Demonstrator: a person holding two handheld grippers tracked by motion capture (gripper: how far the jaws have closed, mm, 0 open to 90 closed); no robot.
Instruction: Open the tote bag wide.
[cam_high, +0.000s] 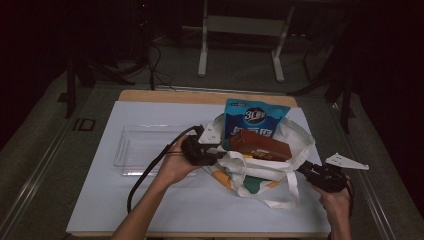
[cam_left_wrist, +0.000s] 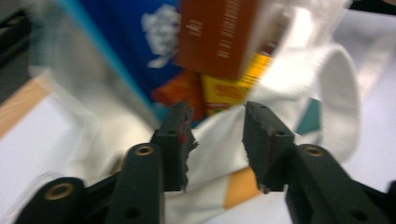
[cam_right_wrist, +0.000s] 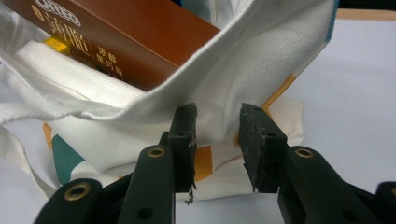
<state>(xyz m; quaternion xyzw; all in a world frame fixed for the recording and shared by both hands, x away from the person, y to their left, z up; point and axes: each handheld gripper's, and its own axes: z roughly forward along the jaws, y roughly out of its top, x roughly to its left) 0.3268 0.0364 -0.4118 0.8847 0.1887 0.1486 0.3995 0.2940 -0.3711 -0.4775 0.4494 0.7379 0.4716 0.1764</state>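
Landmark: white tote bag (cam_high: 260, 165), lying open near the middle of the table (cam_high: 150, 210). Left of the bag lies a clear plastic tray (cam_high: 135, 147); the left gripper (cam_high: 212, 156) is at the bag's left rim — jaws apart, fabric between them, not clamped. A brown box (cam_high: 260, 146) and a blue snack pouch (cam_high: 254, 117) stick out of the bag's mouth; the right gripper (cam_high: 305, 167) sits at the bag's right edge — jaws apart around a fold of cloth.
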